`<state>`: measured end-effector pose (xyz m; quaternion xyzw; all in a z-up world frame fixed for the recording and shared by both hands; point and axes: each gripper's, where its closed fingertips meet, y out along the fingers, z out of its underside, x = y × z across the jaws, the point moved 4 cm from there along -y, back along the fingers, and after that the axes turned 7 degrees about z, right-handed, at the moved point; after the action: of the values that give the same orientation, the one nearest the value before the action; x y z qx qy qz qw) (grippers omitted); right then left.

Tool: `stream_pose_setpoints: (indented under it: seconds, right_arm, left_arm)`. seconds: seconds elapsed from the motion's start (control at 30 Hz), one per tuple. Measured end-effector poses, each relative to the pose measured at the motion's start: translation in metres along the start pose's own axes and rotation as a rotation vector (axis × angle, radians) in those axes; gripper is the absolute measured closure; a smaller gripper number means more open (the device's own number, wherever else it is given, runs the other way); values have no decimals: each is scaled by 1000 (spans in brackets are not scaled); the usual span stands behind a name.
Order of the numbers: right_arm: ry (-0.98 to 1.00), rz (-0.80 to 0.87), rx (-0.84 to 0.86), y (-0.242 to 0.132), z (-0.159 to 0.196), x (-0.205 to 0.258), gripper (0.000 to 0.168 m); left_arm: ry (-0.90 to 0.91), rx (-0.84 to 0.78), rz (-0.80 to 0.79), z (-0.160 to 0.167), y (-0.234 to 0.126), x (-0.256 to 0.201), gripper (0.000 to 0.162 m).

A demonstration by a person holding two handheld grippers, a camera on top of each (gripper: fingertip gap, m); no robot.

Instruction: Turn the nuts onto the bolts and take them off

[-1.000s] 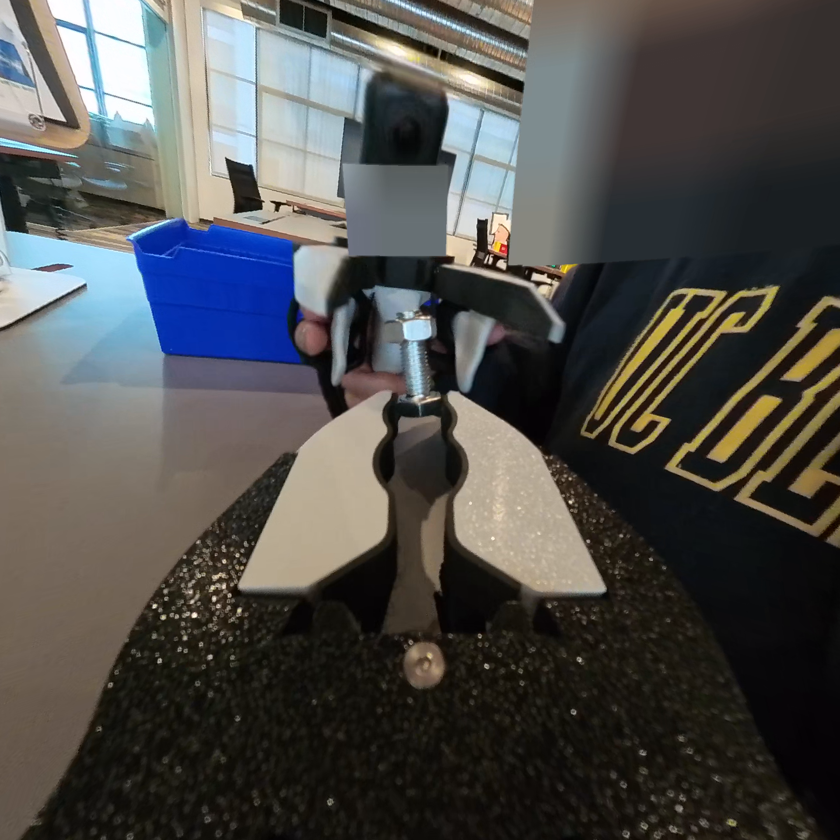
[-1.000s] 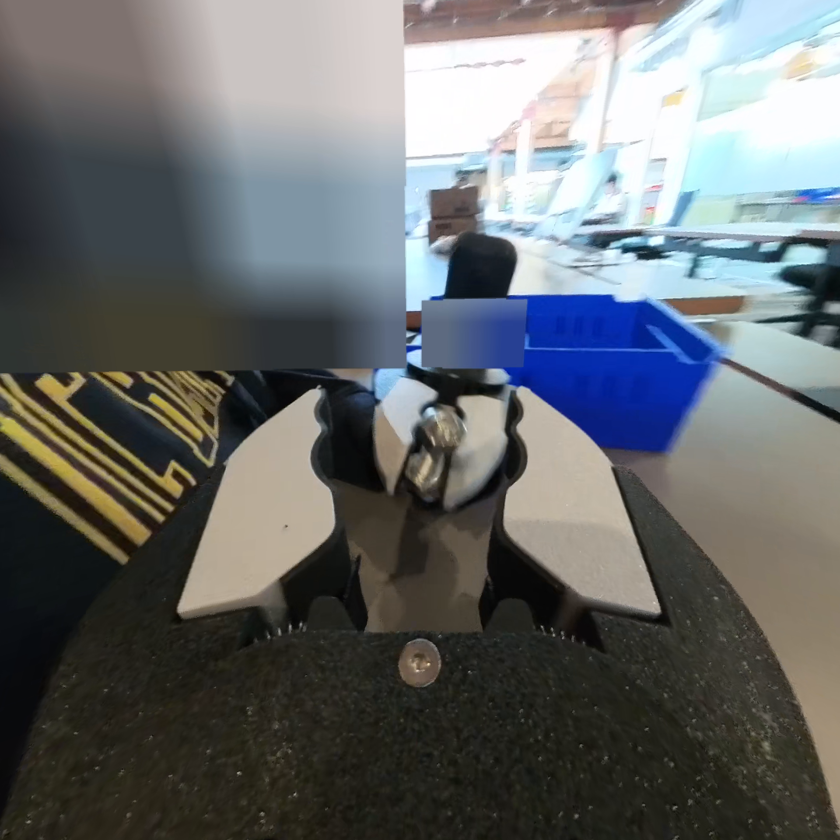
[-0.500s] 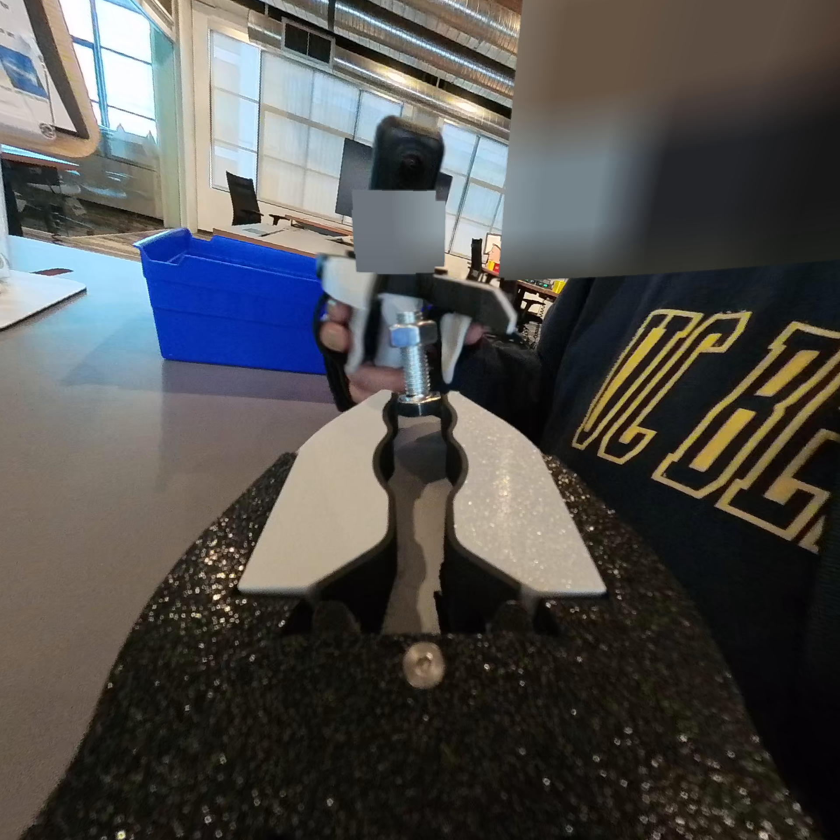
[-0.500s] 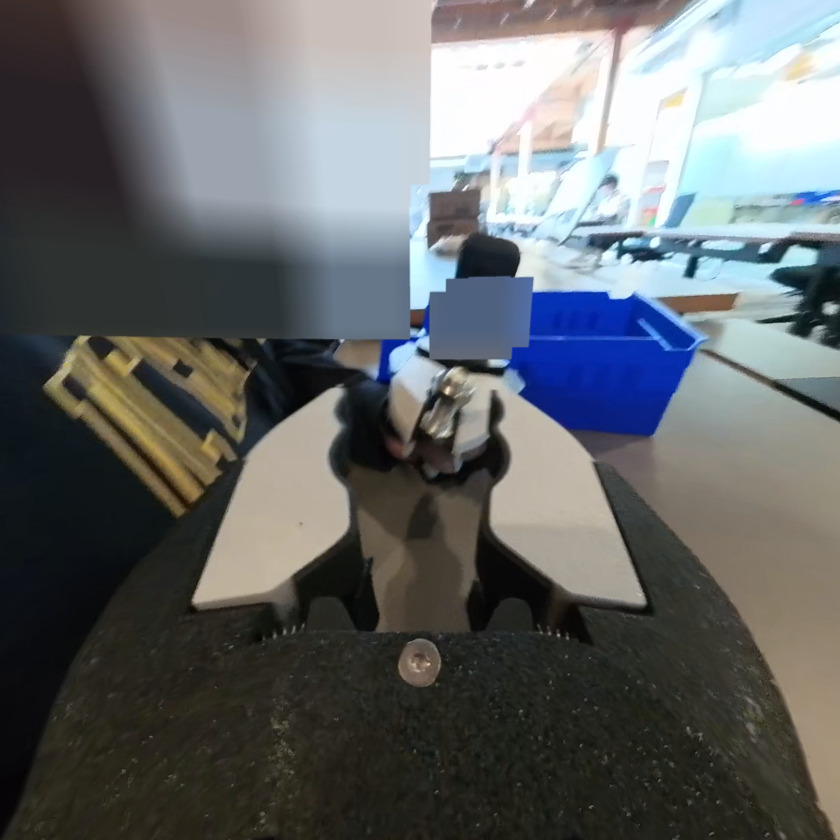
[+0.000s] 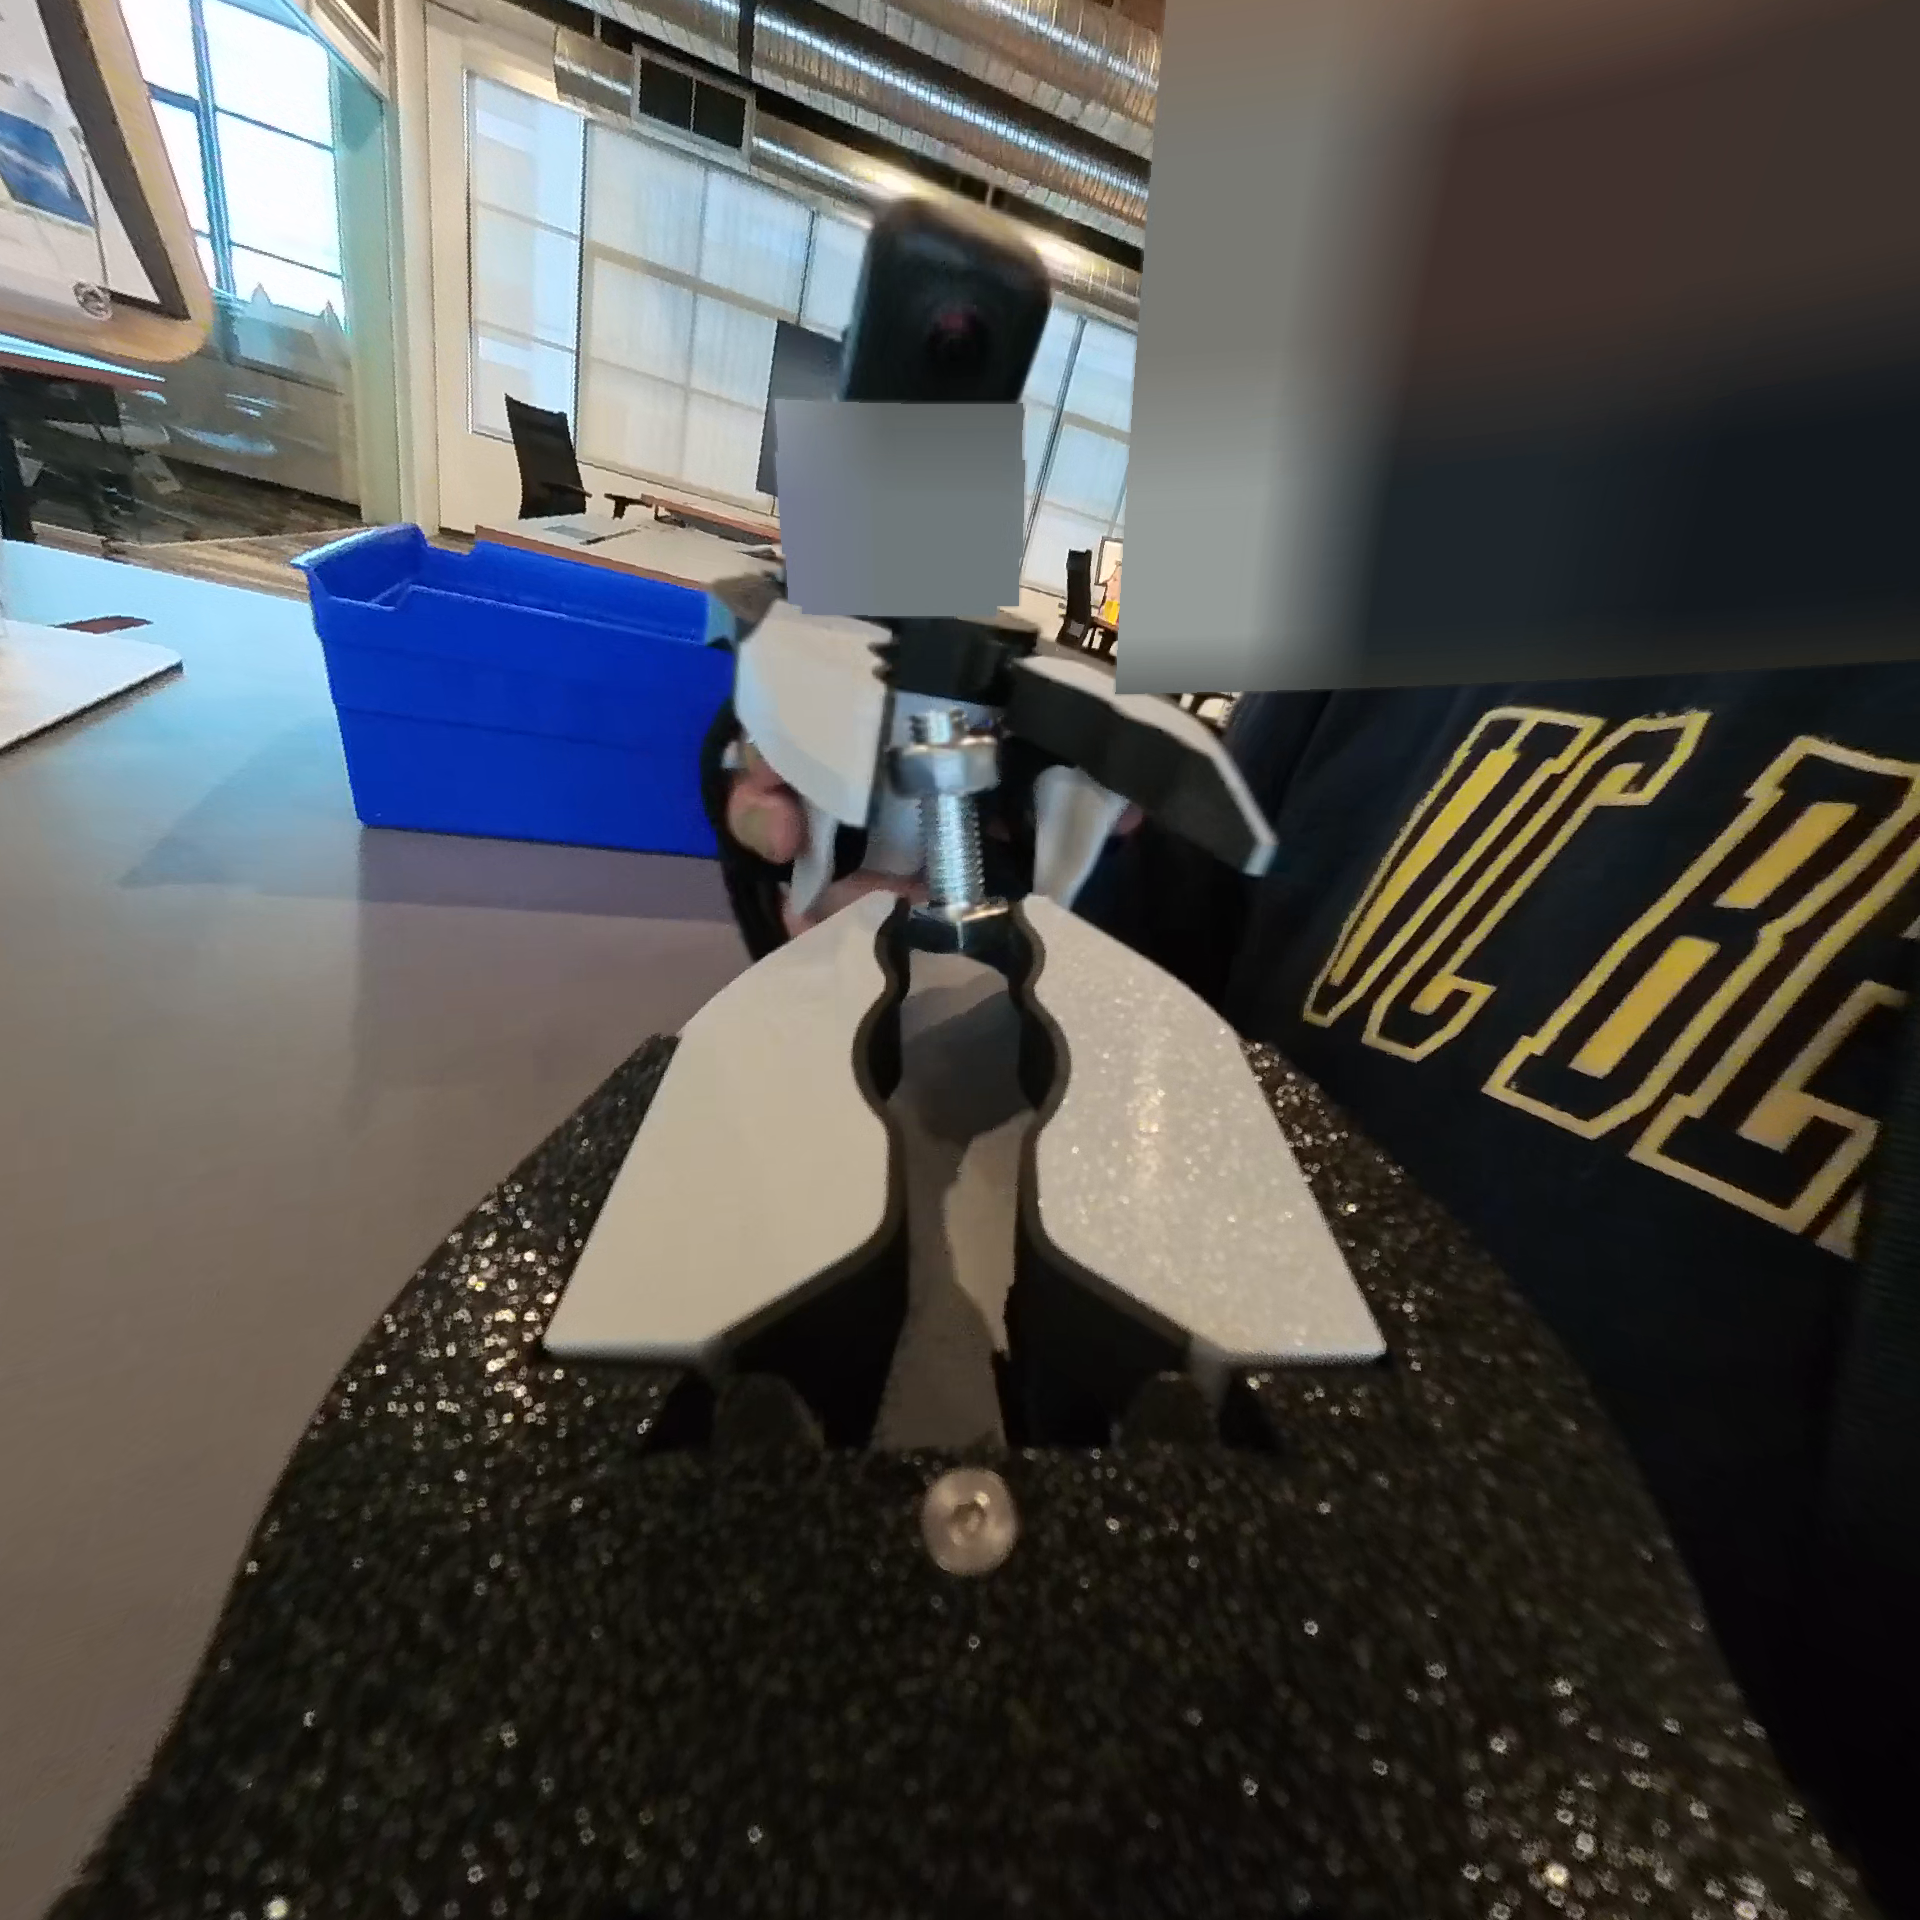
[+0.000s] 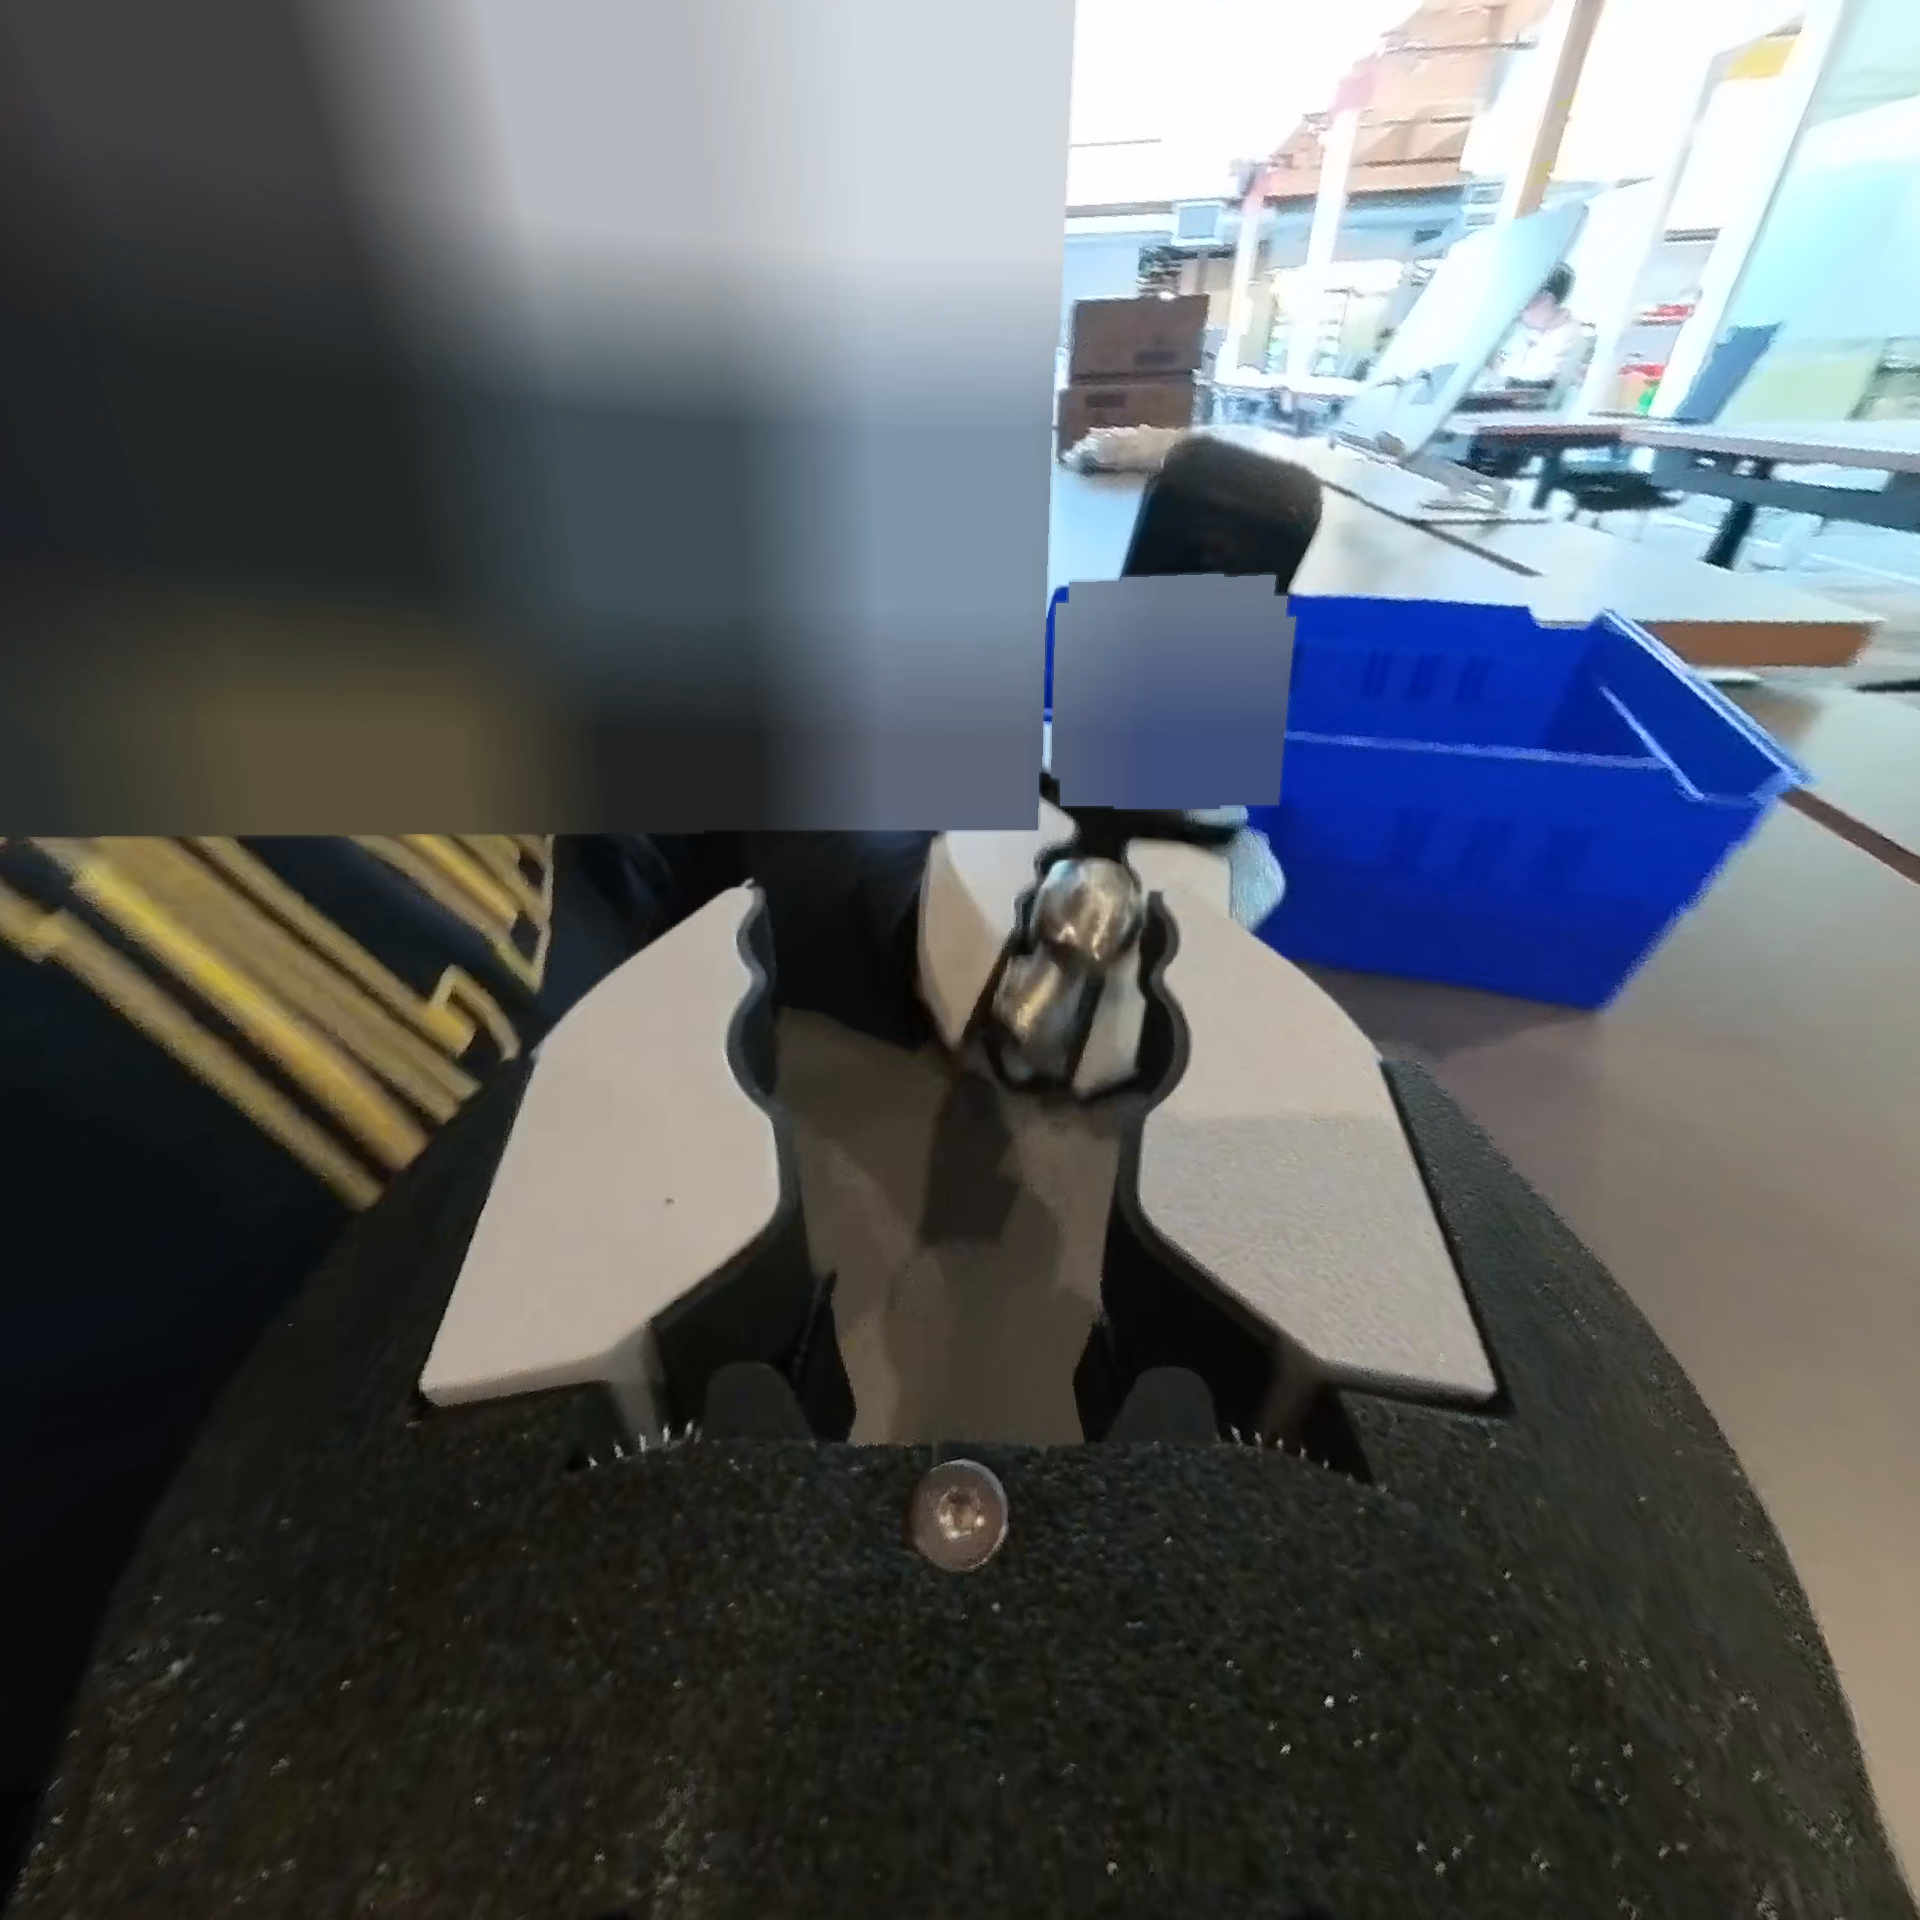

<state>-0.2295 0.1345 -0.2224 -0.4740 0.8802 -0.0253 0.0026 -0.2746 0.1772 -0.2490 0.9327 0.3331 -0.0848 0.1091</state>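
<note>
Left wrist view: left gripper (image 5: 958, 928), fingers narrow, clamped on the bolt (image 5: 951, 864) head; shank upright beyond the fingertips, nut (image 5: 938, 768) near its top. Blue bin (image 5: 520, 686) on worktop (image 5: 312, 1039), far left.

Right wrist view: right gripper (image 6: 961, 971), fingers wide, unladen; bolt (image 6: 1060, 966) just inside the right-hand finger (image 6: 1278, 1164).

A bright, shiny metal bolt (image 5: 951, 847) with a ridged thread and a hex nut (image 5: 940, 767) of the same polished metal were seen, while a rough, black, sparkling grained body and smooth matt grey plastic fingers (image 5: 1143, 1091) were shown on the left gripper (image 5: 956, 930). The right gripper (image 6: 961, 1023) was made of the same black grained stuff and matt pale fingers (image 6: 1288, 1174). A glossy blue plastic bin (image 5: 520, 717), a smooth matt grey table (image 5: 260, 1039) and a dark cloth shirt (image 5: 1558, 1039) with yellow print were also seen.
</note>
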Motion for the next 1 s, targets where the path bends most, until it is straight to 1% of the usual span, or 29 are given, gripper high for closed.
stream_pose_setpoints:
  seconds: [0.07, 0.13, 0.17, 0.27, 0.3, 0.47, 0.53, 0.63, 0.7, 0.83, 0.87, 0.93, 1.0]
  right_arm:
    - [4, 22, -4, -14, 4, 2, 107]
    - [23, 6, -26, -26, 4, 6, 123]
    - [40, 17, -43, -28, 1, 4, 124]
    - [32, 55, -101, -24, -9, -4, 116]
    - [30, 60, -96, -20, -10, -7, 114]
    - [33, 10, -103, 4, -14, -7, 104]
    - [41, -14, -88, 10, -12, -5, 103]
    - [34, -39, -56, 10, -6, 0, 106]
    - [33, -21, -60, 3, -5, -1, 105]
    - [53, 3, -130, -18, -5, -4, 117]
    - [72, 19, -149, -21, -4, -6, 118]
    - [114, 87, -171, -19, -1, -16, 115]
    - [149, 100, -177, -13, 2, -20, 117]
  left_arm:
    - [0, -2, -1, 0, 0, 0, 145]
    - [-8, -4, -5, 0, 0, 1, 145]
    - [-10, -4, -3, 0, 0, 1, 145]
    - [-8, -3, -2, 0, 0, 1, 145]
    - [-7, -2, -2, 0, 0, 1, 145]
    - [-1, 27, 5, 2, 2, -1, 145]
    - [2, 39, 6, 3, 4, -1, 145]
    - [0, 24, 2, 2, 2, -1, 145]
    - [-6, 8, 5, 1, 1, 0, 145]
    - [-16, -12, 4, -1, -1, 1, 145]
    - [-18, -12, 5, -1, -1, 1, 145]
    - [-20, -11, 6, -1, -1, 1, 145]
    - [-22, -12, 7, -1, -1, 1, 145]
